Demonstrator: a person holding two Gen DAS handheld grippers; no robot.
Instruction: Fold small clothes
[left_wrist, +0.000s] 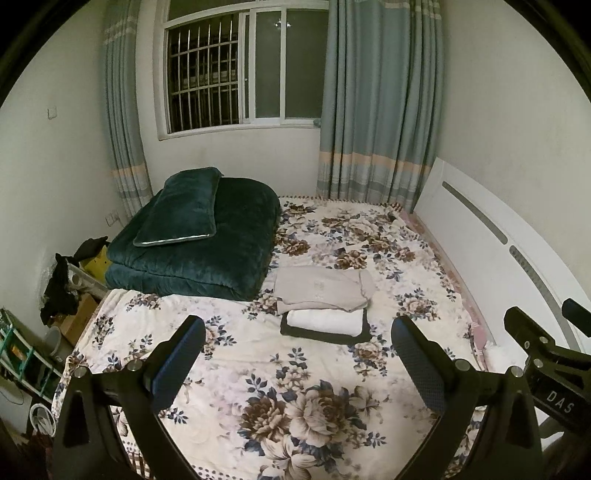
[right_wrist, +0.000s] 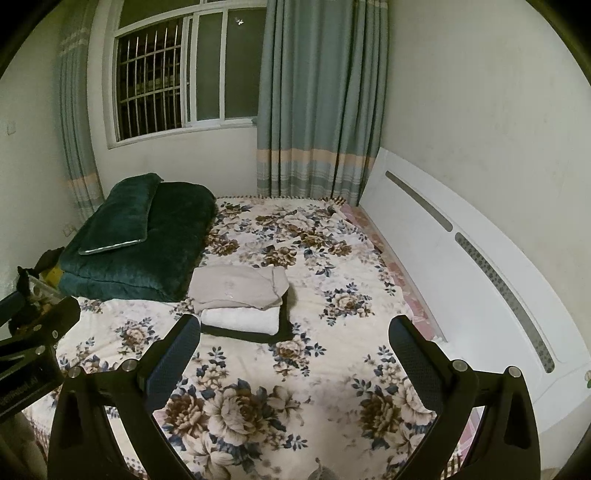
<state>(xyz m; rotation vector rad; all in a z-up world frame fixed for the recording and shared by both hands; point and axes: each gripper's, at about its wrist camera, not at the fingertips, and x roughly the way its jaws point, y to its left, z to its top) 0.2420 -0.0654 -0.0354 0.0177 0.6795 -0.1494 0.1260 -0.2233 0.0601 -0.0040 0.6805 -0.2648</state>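
A stack of folded clothes lies mid-bed on the floral sheet (left_wrist: 314, 391): a beige garment (left_wrist: 321, 288) on top, a white one (left_wrist: 325, 321) under it, a black one (left_wrist: 295, 332) at the bottom. The stack also shows in the right wrist view, with the beige garment (right_wrist: 236, 286), the white (right_wrist: 240, 319) and the black (right_wrist: 284, 332). My left gripper (left_wrist: 297, 332) is open and empty, held above the bed short of the stack. My right gripper (right_wrist: 295, 332) is open and empty, to the right of the stack. The right gripper's body (left_wrist: 546, 350) shows at the left view's edge.
A folded dark green quilt (left_wrist: 199, 251) with a pillow (left_wrist: 181, 206) on it sits at the bed's far left. A white headboard (right_wrist: 461, 258) runs along the right. Window and curtains (left_wrist: 373, 110) stand behind. Boxes and dark clothes (left_wrist: 62, 284) clutter the floor at left.
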